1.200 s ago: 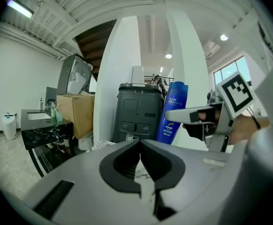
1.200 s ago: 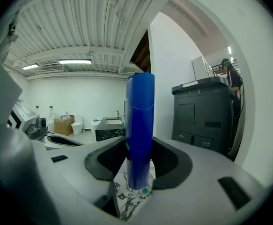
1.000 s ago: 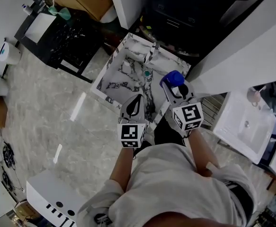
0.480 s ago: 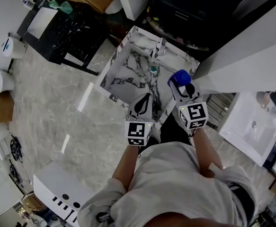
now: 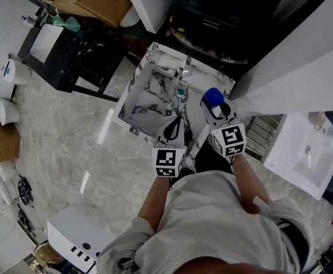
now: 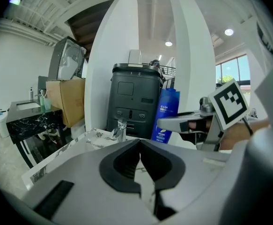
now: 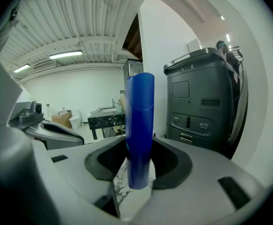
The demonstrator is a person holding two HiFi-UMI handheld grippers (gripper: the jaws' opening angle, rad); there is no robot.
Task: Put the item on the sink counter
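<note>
The right hand-held gripper [image 7: 138, 159] pinches the blue bottle [image 7: 140, 121], which stands upright between its jaws above the marble desk [image 5: 146, 93]. Beside it, the left hand-held gripper [image 6: 140, 159] is pressed together and empty.

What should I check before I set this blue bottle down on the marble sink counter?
1. Right gripper clamped on blue bottle: ok.
2. Bottle upright between the jaws: ok.
3. Left gripper shut, empty, off to the side: ok.
4. Faucet apart from the bottle: ok.
5. Spot on sink counter beneath the bottle bare: cannot tell.
</note>
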